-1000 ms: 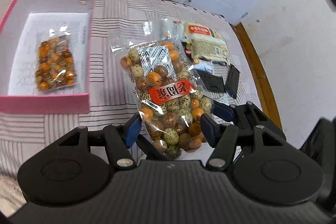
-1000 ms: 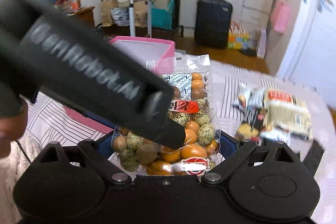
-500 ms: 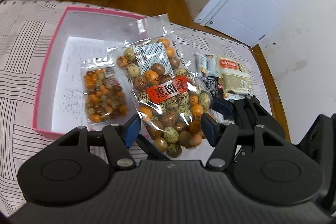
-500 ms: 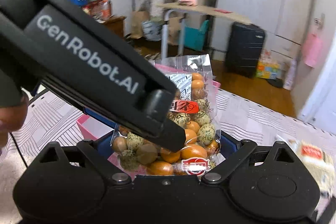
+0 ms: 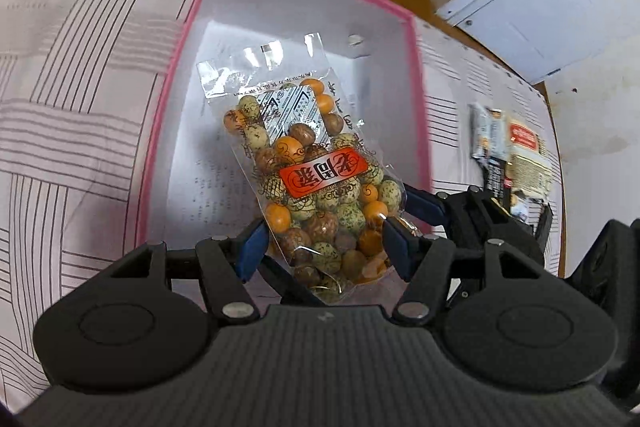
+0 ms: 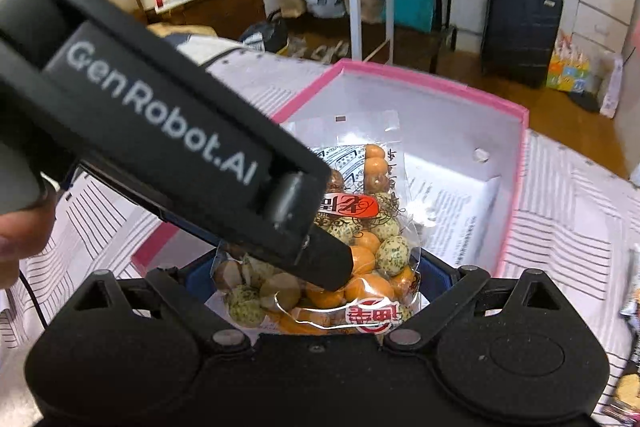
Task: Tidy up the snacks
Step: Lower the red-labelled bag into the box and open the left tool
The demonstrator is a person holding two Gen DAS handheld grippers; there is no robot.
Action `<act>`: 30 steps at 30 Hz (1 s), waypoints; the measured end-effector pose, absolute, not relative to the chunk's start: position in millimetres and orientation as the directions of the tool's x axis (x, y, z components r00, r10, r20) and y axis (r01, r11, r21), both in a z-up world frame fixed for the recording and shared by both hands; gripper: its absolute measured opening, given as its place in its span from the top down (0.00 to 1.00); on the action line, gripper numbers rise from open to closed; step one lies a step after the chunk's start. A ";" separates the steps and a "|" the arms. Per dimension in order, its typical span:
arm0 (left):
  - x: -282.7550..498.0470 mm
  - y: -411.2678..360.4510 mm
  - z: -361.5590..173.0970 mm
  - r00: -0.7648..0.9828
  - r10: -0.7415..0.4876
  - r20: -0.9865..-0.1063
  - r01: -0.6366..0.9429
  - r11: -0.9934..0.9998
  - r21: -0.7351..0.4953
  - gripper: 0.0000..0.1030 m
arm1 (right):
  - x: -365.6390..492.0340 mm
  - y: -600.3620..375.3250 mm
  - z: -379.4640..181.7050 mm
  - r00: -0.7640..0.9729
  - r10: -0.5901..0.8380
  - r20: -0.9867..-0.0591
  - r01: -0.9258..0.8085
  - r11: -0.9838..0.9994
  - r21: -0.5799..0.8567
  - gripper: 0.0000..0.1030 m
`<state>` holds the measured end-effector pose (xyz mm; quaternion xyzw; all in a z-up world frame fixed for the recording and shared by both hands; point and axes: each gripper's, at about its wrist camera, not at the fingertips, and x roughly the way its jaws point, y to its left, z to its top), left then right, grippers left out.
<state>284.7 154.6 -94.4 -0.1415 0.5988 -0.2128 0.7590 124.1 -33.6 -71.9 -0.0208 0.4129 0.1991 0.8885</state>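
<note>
Both grippers are on one bag of coated nuts (image 5: 316,183) here. The left hand-held gripper (image 5: 322,241) is clamped on its lower end, and the right hand-held gripper (image 6: 316,279) squeezes the same bag. It hangs over the open pink box (image 5: 416,99) on the striped table (image 5: 80,75).

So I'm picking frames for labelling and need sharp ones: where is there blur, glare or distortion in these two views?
Left wrist view: the snack bag is sharp, with glare on its clear top; the snack packets at the right are smeared; the pink box rim bows from the fisheye. Right wrist view: the left gripper blocks much of the bag; the right edge is blurred.
</note>
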 end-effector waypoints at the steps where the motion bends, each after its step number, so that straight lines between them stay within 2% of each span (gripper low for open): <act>1: 287.1 156.2 -98.1 0.185 -0.489 -0.852 0.148 0.871 -0.468 0.41 | 128.2 -31.3 -75.0 0.568 0.344 -0.748 -0.374 0.917 0.138 0.04; 10: 299.2 149.5 -118.6 0.147 -0.435 -0.888 0.123 0.899 -0.420 0.41 | 169.2 -30.5 -88.1 0.488 0.377 -0.787 -0.356 0.909 0.216 0.04; 14: 297.5 146.4 -122.0 0.146 -0.405 -0.903 0.109 0.913 -0.392 0.41 | 170.7 -28.7 -90.7 0.469 0.364 -0.805 -0.356 0.912 0.204 0.04; 16: 294.2 147.3 -121.1 0.165 -0.389 -0.906 0.108 0.921 -0.375 0.41 | 170.4 -27.7 -95.1 0.464 0.370 -0.805 -0.372 0.906 0.202 0.04; 20: 285.6 147.4 -104.4 0.292 -0.294 -0.910 0.138 0.955 -0.264 0.41 | 161.2 -23.7 -93.9 0.482 0.390 -0.784 -0.400 0.895 0.200 0.03; 23: 283.6 151.4 -96.9 0.295 -0.313 -0.903 0.134 0.949 -0.286 0.41 | 166.1 -19.5 -95.9 0.479 0.383 -0.790 -0.390 0.899 0.200 0.03; 26: 280.3 152.1 -91.1 0.311 -0.307 -0.899 0.129 0.951 -0.280 0.41 | 166.9 -22.2 -98.6 0.484 0.424 -0.766 -0.343 0.897 0.280 0.03; 30: 273.4 156.8 -88.0 0.322 -0.285 -0.903 0.116 0.958 -0.262 0.42 | 169.0 -11.6 -90.6 0.524 0.346 -0.778 -0.320 0.927 0.196 0.03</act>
